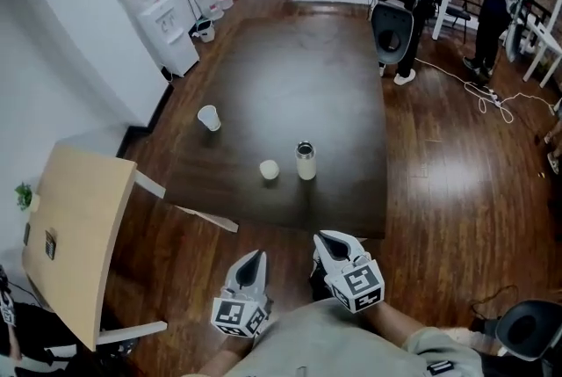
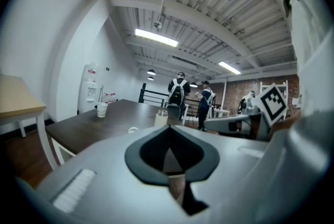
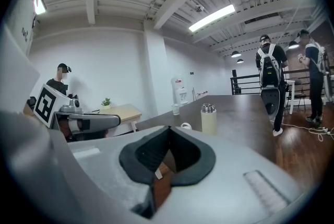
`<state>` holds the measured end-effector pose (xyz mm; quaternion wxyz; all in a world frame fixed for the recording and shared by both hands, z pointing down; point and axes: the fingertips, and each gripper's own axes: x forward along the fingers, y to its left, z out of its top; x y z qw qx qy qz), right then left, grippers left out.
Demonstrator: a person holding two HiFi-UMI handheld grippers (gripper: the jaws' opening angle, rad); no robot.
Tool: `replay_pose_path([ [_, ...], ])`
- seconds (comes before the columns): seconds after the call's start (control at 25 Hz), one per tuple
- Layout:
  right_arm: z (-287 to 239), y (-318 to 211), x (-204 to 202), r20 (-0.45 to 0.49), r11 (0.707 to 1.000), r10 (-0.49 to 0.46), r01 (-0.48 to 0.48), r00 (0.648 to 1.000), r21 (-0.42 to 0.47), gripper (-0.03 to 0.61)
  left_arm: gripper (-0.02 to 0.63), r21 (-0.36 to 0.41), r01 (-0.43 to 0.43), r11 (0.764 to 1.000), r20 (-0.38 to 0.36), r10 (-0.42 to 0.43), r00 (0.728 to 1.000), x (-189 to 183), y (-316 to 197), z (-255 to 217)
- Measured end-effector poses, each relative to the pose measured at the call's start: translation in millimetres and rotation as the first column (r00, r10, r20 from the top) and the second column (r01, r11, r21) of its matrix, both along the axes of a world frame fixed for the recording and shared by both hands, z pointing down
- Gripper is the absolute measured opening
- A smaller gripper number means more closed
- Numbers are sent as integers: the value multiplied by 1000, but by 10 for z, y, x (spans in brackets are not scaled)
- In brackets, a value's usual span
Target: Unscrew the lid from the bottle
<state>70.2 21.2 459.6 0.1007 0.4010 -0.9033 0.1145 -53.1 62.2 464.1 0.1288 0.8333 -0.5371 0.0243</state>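
Holding the left gripper (image 1: 254,256) and the right gripper (image 1: 327,237) near your body, jaws together on nothing, you look finished: the bottle (image 1: 305,163) stands on the table (image 1: 290,68), what seems its white lid (image 1: 269,170) just beside it.

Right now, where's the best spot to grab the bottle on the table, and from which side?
Grab the bottle around its cream middle, coming level from the near table edge or its right. It stands upright with straight round sides, so the jaws can close flat there. A white round piece sits close on its left, so that side looks crowded.
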Motion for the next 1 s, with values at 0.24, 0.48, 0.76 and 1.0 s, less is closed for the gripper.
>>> replay_pose_path([
  [0.24,-169,587,87,-36,1000,-25,25,999,4,0,2,35,14,999,-38,-13,999,50,517,-133],
  [0.48,-275,845,114,-67,996,-92,93,993,8,0,2,52,51,997,-93,-46,995,170,886,-215],
  [0.76,-503,935,337,-19,990,-103,105,994,92,0,2,79,121,990,-95,-113,989,217,1032,-359],
  [1.0,-716,1223,828,9,987,-79,77,997,144,0,2,110,129,985,-78,-121,990,666,1242,-512],
])
